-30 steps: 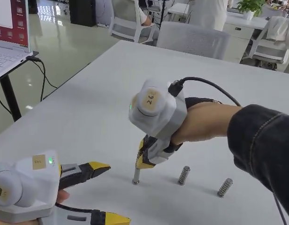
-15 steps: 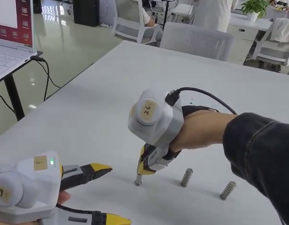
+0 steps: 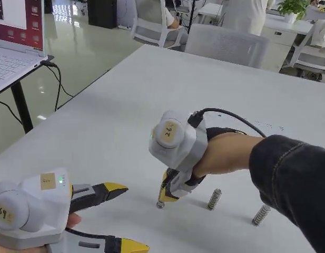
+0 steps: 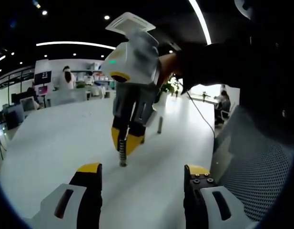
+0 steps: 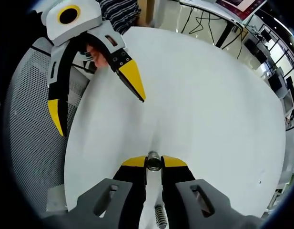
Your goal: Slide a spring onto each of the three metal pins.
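My right gripper (image 3: 165, 197) points down at the white table (image 3: 151, 105), shut on a spring (image 4: 122, 145) that sits around a thin metal pin (image 3: 160, 204). In the right gripper view its yellow jaws (image 5: 154, 162) clamp the pin's round top, and spring coils (image 5: 159, 214) show behind them. To its right stand two more coiled springs (image 3: 214, 199) (image 3: 261, 214); whether pins run inside them I cannot tell. My left gripper (image 3: 136, 216) hovers low at the near left, open and holding nothing, aimed at the pin (image 4: 123, 163).
A laptop (image 3: 15, 31) stands on a side stand at far left, with a cable hanging from it. Grey chairs (image 3: 225, 45) line the table's far edge. The right gripper's black cable (image 3: 230, 115) arcs over the hand.
The right gripper has sunk along the pin, so less of the pin shows beneath its jaws. The left gripper has stayed in place, open.
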Demonstrator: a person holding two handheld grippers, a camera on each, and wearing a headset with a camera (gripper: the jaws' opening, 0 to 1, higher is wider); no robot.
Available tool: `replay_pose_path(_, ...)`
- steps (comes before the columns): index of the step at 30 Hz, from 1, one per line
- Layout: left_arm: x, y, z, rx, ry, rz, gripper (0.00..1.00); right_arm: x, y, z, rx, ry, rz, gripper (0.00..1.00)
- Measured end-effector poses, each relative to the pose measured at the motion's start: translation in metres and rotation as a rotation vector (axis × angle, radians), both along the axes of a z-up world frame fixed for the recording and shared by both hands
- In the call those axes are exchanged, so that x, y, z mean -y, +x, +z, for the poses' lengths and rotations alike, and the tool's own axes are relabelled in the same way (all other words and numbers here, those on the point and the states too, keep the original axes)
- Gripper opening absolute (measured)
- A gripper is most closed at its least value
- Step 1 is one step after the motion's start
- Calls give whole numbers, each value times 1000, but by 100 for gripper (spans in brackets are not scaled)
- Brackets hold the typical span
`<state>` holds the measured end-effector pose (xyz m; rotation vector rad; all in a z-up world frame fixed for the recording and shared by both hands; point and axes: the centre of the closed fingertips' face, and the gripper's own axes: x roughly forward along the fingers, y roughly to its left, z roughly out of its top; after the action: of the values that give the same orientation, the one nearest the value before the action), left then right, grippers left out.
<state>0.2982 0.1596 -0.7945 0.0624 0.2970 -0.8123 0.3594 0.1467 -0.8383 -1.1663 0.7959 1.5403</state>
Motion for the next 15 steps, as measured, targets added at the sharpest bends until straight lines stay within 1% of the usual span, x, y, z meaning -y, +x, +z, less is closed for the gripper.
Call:
replay_pose_path(7,-1,0,-1,-3,2,8,65,0,6,-6,6,-10,-8,9)
replay_pose_path(15,-3,0,-1,-4,2,15,65,0,16,-7,6,-12,-41,9)
